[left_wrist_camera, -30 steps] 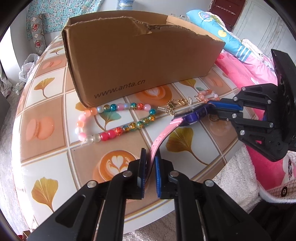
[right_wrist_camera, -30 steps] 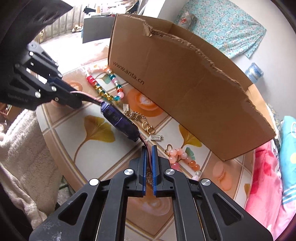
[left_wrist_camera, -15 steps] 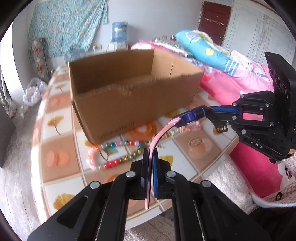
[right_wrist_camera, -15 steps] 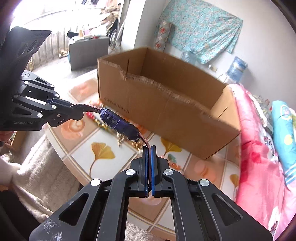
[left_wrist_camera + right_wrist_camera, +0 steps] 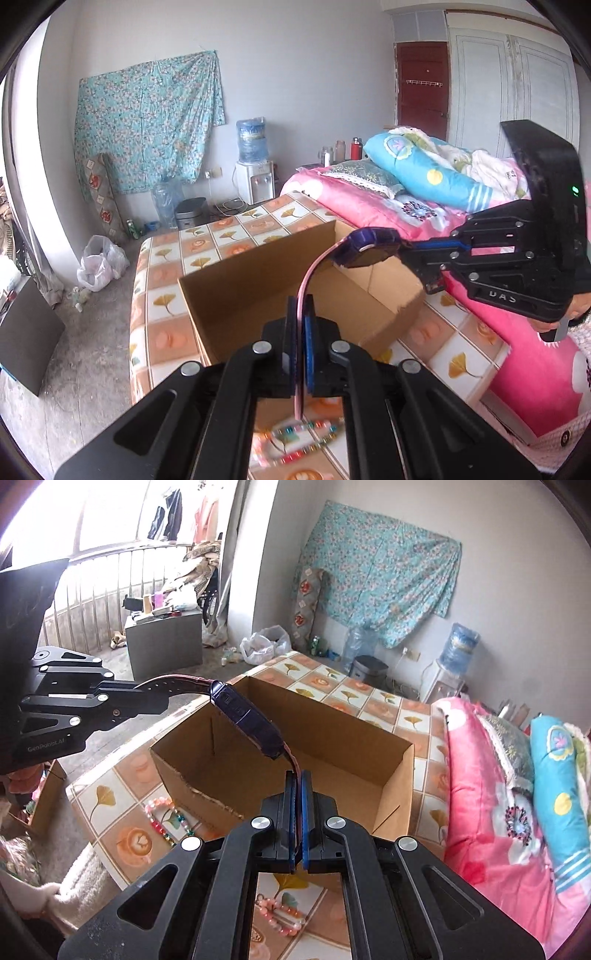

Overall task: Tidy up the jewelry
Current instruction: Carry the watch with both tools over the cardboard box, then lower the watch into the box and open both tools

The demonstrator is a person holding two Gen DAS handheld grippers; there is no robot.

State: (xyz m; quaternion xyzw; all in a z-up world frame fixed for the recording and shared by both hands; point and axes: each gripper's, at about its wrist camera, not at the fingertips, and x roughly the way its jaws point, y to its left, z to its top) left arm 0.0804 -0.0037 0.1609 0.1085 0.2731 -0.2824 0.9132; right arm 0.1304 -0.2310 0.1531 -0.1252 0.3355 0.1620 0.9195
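Both tongs are clamped on the watch [image 5: 243, 716], left tongs [image 5: 300, 321] pinching 1 pink strap end and right tongs [image 5: 297, 794] the other, so it hangs stretched mid-frame above the open box [image 5: 332, 775], seemingly ready to drop in.

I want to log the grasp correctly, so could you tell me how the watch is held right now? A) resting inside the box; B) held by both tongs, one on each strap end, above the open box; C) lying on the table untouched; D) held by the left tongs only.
B: the left tongs and the right tongs each pinch a strap end, with the watch hanging over the cardboard box.
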